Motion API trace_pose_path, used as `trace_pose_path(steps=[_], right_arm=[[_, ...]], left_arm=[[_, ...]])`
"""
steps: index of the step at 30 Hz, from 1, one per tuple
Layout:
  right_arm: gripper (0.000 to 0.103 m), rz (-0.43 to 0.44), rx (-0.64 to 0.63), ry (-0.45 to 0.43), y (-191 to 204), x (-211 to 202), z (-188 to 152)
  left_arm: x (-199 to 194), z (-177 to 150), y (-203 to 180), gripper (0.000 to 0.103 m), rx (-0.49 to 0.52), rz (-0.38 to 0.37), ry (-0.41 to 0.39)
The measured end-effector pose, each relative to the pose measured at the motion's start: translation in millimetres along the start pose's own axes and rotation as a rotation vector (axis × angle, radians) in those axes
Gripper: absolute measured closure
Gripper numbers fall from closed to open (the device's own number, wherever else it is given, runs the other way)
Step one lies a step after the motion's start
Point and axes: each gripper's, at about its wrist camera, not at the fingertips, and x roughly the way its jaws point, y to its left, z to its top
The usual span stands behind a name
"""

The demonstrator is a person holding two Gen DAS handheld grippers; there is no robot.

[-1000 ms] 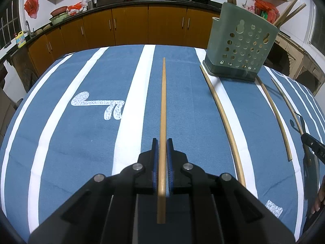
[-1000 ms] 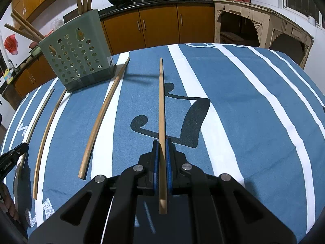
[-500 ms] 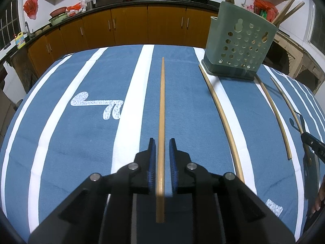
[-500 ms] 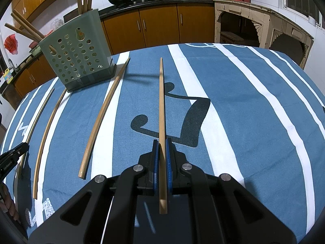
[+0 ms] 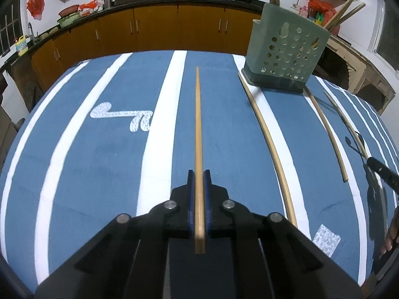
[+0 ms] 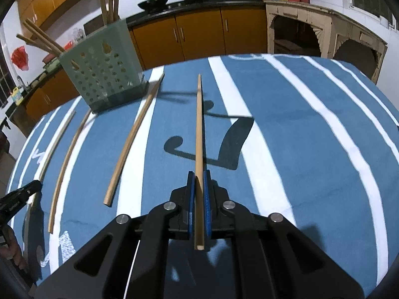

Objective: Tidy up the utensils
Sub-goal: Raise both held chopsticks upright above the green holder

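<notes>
My left gripper (image 5: 199,174) points down over the blue striped cloth, and its jaws are closing tight, blue pads pressing a long wooden chopstick (image 5: 197,114) that runs straight ahead. My right gripper (image 6: 199,174) is shut on another chopstick (image 6: 199,124), held above the cloth and casting a shadow. The green perforated utensil holder (image 5: 286,49) stands at the far right in the left wrist view and at the far left (image 6: 102,74) in the right wrist view, with several chopsticks in it. Three loose chopsticks (image 5: 266,134) (image 6: 134,134) lie between the two grippers.
The table (image 5: 74,174) wears a blue cloth with white stripes. Kitchen counters with orange cabinets (image 5: 154,30) run behind it, and a wooden sideboard (image 6: 324,32) stands at the right. A person's hand (image 6: 12,249) shows at the left edge of the right wrist view.
The left jaws parted slightly around the chopstick half a second ago and have shut on it again. The right gripper and its chopstick have not moved.
</notes>
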Motion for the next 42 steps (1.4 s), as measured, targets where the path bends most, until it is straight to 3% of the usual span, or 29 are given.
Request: trace_pose_path(steps=[20,30,42], right_arm=[[0.095,0.03,-0.001,-0.292,1.5,-81.1,55.3],[0.095,0.058,-0.02,-0.353,8.5,-98.9,69.2],[0.095,0.119,-0.036,-0.394,19.7,-114.5,101.0]], left_arm=[[-105.0,56.7,-3.1,0.095,-0.005,-0.041,-0.331],[-127.3,74.0,-7.3,0.095,-0.016,-0.065,-0.397],[-142.0,91.9,-19.3,0.095,0.038,-0.045,-0.431]])
